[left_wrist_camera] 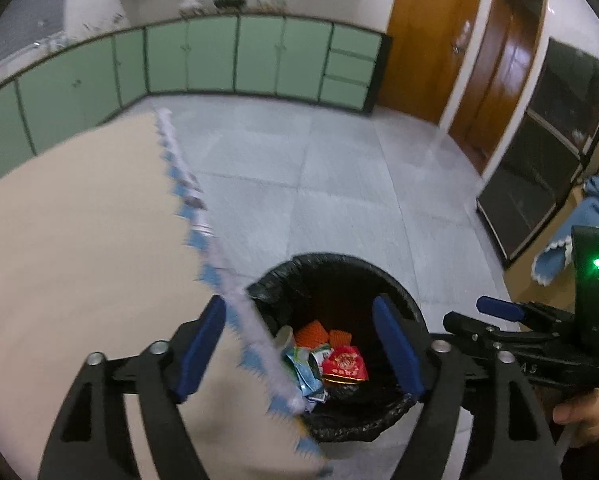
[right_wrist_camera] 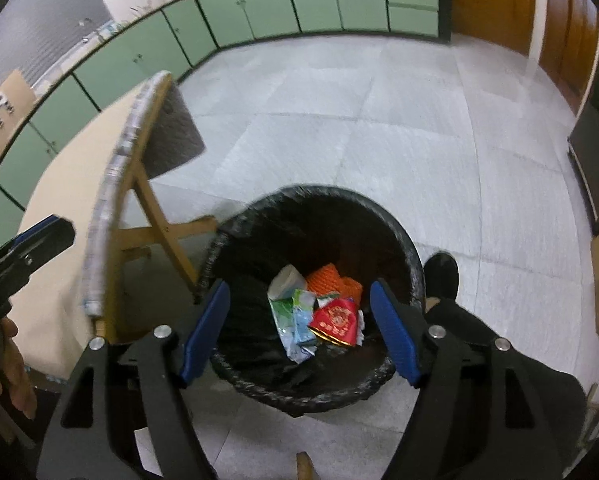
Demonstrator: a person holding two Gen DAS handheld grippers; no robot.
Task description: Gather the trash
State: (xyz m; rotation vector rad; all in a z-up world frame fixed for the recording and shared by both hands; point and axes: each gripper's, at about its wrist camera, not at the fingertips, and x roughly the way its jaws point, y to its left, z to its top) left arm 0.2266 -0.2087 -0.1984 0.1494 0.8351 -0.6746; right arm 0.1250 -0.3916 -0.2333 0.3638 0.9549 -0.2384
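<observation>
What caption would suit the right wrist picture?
Open right gripper above a black-lined trash bin holding a red packet, orange netting and crumpled wrappers.

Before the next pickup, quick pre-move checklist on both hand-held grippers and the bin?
1. Left hand-held gripper empty, jaws apart: ok.
2. Right hand-held gripper empty, jaws apart: ok.
3. Trash inside the black bin, red packet and orange netting on top of the pile: ok.
4. Bin liner folded over the rim: ok.
5. Left gripper clear of the table edge: not ok, the edge sits between its fingers in the left wrist view.
6. More trash left on the table: cannot tell, only part is in view.
</observation>
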